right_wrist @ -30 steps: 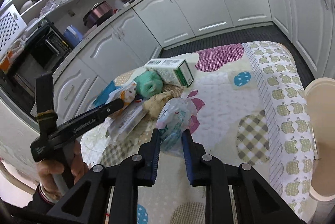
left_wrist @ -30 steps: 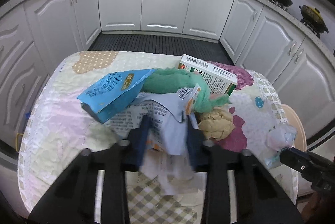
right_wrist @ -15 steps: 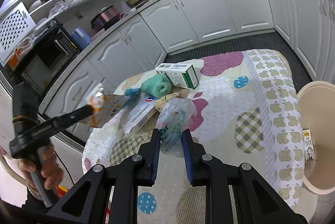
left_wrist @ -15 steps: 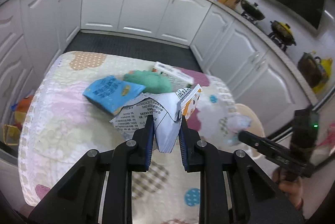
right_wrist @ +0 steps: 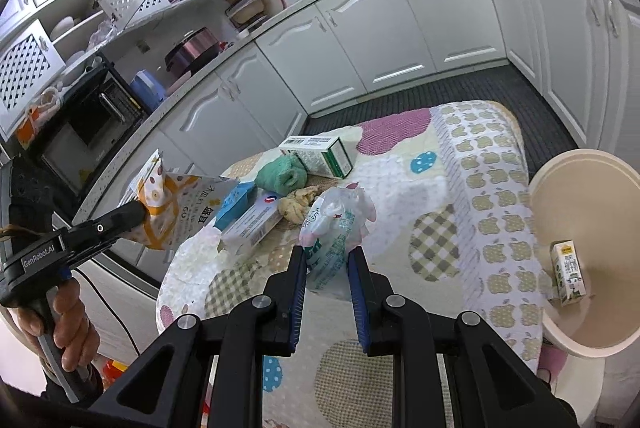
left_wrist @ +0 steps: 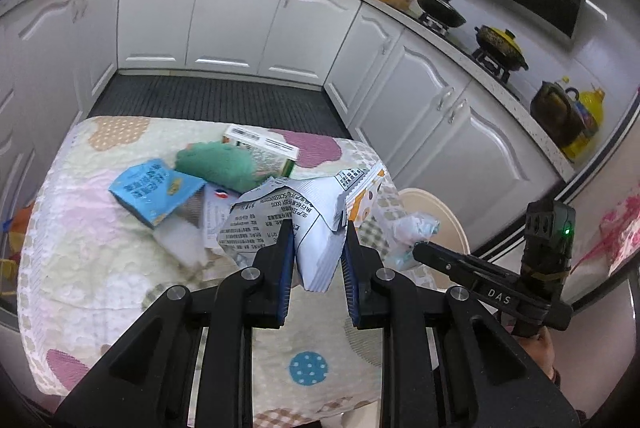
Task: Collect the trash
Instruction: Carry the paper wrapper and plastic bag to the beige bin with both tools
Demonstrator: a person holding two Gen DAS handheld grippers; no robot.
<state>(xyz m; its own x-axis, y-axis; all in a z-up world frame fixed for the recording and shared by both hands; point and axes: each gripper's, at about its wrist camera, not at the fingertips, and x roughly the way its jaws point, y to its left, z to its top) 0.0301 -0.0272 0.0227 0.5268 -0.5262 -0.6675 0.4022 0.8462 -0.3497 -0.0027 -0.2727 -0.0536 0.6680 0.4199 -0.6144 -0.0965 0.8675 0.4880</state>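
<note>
My left gripper (left_wrist: 318,240) is shut on a silver and orange snack bag (left_wrist: 308,216) and holds it above the table; the bag also shows in the right wrist view (right_wrist: 176,207). My right gripper (right_wrist: 326,264) is shut on a crumpled white and green plastic wrapper (right_wrist: 332,228), seen too in the left wrist view (left_wrist: 412,232). A beige trash bin (right_wrist: 592,195) stands right of the table with a small carton (right_wrist: 568,274) inside. On the table lie a blue packet (left_wrist: 154,189), a green cloth (left_wrist: 218,165) and a white and green box (left_wrist: 260,143).
The table has a patchwork quilted cover (right_wrist: 460,187). A white toothpaste box (right_wrist: 252,226) and a beige crumpled wad (right_wrist: 296,205) lie by the cloth. White kitchen cabinets (left_wrist: 240,23) ring the room, with dark floor (left_wrist: 208,99) behind the table.
Both grippers have risen from the table with their loads. The left lifted the snack bag off the pile and swung it right, uncovering the toothpaste box. The bin has come into view.
</note>
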